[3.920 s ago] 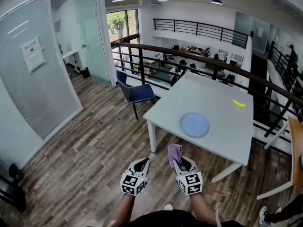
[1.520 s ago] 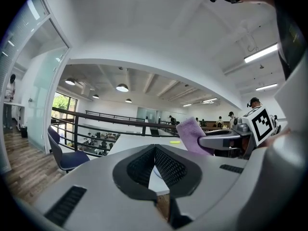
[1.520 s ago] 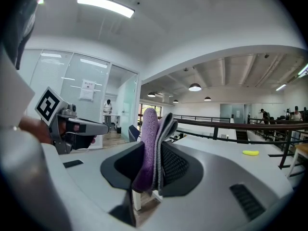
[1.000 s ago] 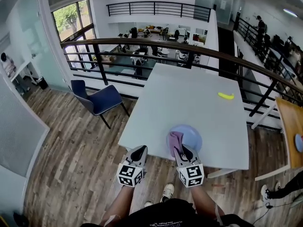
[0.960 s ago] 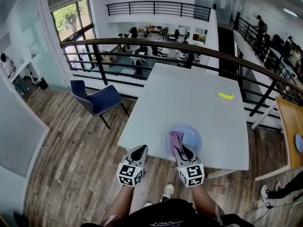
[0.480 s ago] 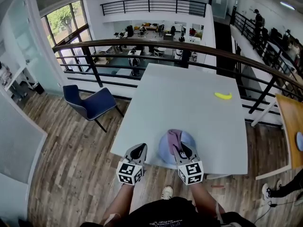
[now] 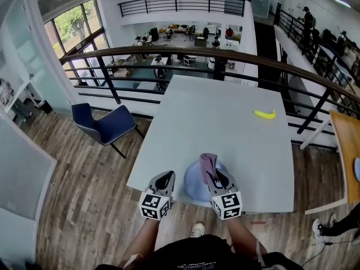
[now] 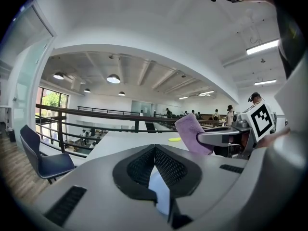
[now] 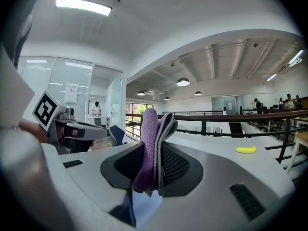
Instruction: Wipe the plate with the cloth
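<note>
We look down on a white bench (image 7: 225, 122) set on a wood-plank floor (image 7: 84, 196). A dark railing (image 7: 169, 52) runs across beyond its far end at 12 o'clock. A blue chair (image 7: 104, 125) stands on the floor off the bench's left side, at about 10 o'clock from the plate. A yellow banana (image 7: 265, 114) lies on the bench at about 1 o'clock, well apart from the plate. The edge of a wooden table (image 7: 344, 151) shows at 3 o'clock. The plate (image 7: 194, 185) is round and pale blue and sits at the bench's near edge. The right tool (image 7: 215, 176) and its cloth (image 7: 208, 162) hang in front of its right half and hide that part, while the part we can see is plain blue. The cloth is lilac with a greyer layer beside it. It is folded and stands upright out of the right tool, whose jaws are clenched on it. The left tool (image 7: 166, 177) hangs at 9 o'clock of the plate, over the bench's near edge. Its jaws are closed together with nothing between them.
</note>
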`<state>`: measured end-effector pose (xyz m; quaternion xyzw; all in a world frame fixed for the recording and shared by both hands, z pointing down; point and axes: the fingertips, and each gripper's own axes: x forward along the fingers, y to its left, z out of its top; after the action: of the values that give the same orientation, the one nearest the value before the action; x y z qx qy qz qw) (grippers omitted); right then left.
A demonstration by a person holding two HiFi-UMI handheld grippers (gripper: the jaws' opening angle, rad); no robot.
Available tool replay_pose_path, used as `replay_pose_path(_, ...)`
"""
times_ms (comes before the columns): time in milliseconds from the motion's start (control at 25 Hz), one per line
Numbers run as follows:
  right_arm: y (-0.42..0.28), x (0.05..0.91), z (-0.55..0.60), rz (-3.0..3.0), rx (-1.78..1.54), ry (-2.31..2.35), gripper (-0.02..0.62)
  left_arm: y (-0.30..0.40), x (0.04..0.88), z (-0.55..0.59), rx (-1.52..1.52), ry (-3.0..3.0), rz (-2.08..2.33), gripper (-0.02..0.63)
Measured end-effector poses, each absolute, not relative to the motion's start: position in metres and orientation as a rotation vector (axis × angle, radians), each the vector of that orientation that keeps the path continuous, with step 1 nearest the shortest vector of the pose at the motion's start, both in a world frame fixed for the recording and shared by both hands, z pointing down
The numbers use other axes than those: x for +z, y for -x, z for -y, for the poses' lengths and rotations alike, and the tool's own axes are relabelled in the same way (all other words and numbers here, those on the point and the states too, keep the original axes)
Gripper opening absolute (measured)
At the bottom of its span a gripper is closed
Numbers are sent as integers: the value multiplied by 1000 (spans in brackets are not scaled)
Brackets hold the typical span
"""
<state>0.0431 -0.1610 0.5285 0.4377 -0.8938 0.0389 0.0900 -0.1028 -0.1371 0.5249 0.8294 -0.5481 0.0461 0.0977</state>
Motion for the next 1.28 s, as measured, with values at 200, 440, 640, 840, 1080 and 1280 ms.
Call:
replay_pose_path(200,-57,537,176,2658,140,-1328,107,90,531,151,159,-2459,1608,11)
replay_pose_path(440,-60,534,190,2655,143,-1300,107,81,525,167,177,-2471,1602,12)
replay_pose_path(640,-57,535,203,2636,142,-1317,107,81,527,186,177,-2498,1558,11)
replay_pose_path(840,-55,528,228,2602,131,-1384,107,83,522,214,175,-2547,1496,12)
replay_pose_path(1080,-41,512,252,2557,64,-1458,107,101,514,252,183,-2609,1457,11)
replay_pose_path(1280,-29,507,267,2525,51,-1500,107,111,508,272,161,-2650,1403,11)
